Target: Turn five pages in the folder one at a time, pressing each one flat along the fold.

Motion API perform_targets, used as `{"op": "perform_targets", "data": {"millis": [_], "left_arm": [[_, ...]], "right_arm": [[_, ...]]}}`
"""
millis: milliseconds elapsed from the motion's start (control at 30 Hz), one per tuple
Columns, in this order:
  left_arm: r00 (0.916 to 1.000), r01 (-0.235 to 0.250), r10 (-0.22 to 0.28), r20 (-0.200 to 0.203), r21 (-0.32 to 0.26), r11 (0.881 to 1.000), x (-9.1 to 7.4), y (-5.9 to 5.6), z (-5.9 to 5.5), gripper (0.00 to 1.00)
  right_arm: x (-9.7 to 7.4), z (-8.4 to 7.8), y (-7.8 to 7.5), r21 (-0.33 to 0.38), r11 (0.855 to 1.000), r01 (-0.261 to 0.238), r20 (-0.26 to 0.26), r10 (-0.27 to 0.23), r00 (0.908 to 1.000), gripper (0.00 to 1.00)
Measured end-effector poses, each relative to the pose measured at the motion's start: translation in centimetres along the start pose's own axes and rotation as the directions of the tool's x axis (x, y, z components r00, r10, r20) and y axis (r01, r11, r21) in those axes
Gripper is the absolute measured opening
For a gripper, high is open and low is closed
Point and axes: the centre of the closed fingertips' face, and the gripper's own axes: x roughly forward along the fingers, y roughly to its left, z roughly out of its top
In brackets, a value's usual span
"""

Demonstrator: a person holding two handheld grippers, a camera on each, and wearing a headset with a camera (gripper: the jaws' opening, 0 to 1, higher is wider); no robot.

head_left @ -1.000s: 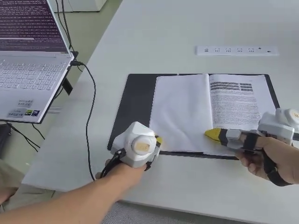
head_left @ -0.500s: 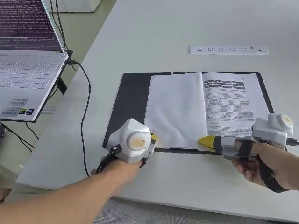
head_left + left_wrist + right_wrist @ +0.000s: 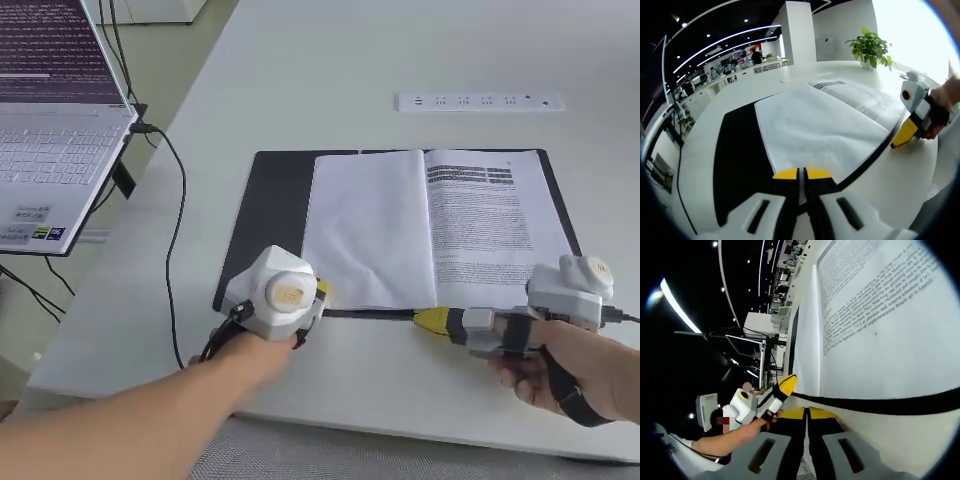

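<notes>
A black folder lies open on the white table. Its left page is blank and its right page is printed; both lie flat. My left gripper is shut at the folder's near edge, by the blank page's bottom left corner. In the left gripper view its yellow tips are closed together. My right gripper is shut too, lying sideways on the table just in front of the folder's near edge, below the fold. The right gripper view has the right gripper before the black edge.
An open laptop sits at the far left, with a black cable trailing down the table's left side. A white power strip lies beyond the folder. A potted plant stands at the far end of the table.
My right gripper has drawn back off the printed page's bottom edge onto the table in front of the folder. The left gripper has stayed at the folder's near edge. The head camera shifted.
</notes>
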Motion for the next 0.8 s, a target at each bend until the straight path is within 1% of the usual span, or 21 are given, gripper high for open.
{"op": "perform_targets", "data": {"millis": [100, 233, 300, 400, 500, 600, 700, 733, 800], "left_arm": [[1.0, -0.003, 0.003, 0.0, -0.014, 1.0, -0.1, 0.0, 0.0, 0.02], [1.0, -0.004, 0.004, -0.004, -0.034, 0.999, -0.2, 0.0, 0.1, 0.02], [0.9999, 0.003, -0.004, -0.01, -0.044, 0.999, -0.3, -0.1, 0.1, 0.04], [0.9997, -0.001, 0.001, -0.023, -0.035, 0.999, -0.5, -0.1, 0.0, 0.08], [0.999, 0.004, -0.005, -0.044, -0.028, 1.0, -1.1, -0.2, -0.2, 0.12], [0.9988, 0.008, -0.01, -0.049, -0.027, 1.0, -1.8, -0.3, -0.1, 0.13], [0.9992, 0.011, -0.012, -0.039, -0.036, 0.999, -2.6, -0.3, 0.3, 0.14], [0.999, 0.012, -0.014, -0.042, -0.047, 0.999, -2.8, -0.3, 0.4, 0.15], [0.9993, 0.014, -0.016, -0.035, -0.052, 0.999, -3.3, -0.3, 0.7, 0.16]], "right_arm": [[-0.2, -0.2, 0.2, -0.005, 1.0, -0.007, -0.003, 0.007, 1.0, 0.0], [-0.5, -0.2, 1.0, -0.02, 1.0, -0.021, 0.006, 0.021, 0.9998, 0.0], [-0.7, -0.2, 1.4, -0.031, 0.999, -0.029, 0.012, 0.03, 0.9995, 0.0], [-1.0, 0.1, 1.8, -0.036, 0.999, -0.029, 0.034, 0.03, 0.999, 0.0], [-1.5, 0.1, 2.4, -0.046, 0.998, -0.032, 0.05, 0.035, 0.9982, 0.0], [-2.2, 0.2, 2.9, -0.056, 0.998, -0.03, 0.067, 0.033, 0.9972, 0.0], [-3.3, 0.4, 3.7, -0.074, 0.997, -0.034, 0.099, 0.041, 0.9943, 0.0], [-3.5, 0.4, 3.8, -0.078, 0.996, -0.032, 0.103, 0.04, 0.9939, 0.0], [-4.1, 0.1, 4.3, -0.103, 0.994, -0.024, 0.105, 0.035, 0.9939, 0.0]]}}
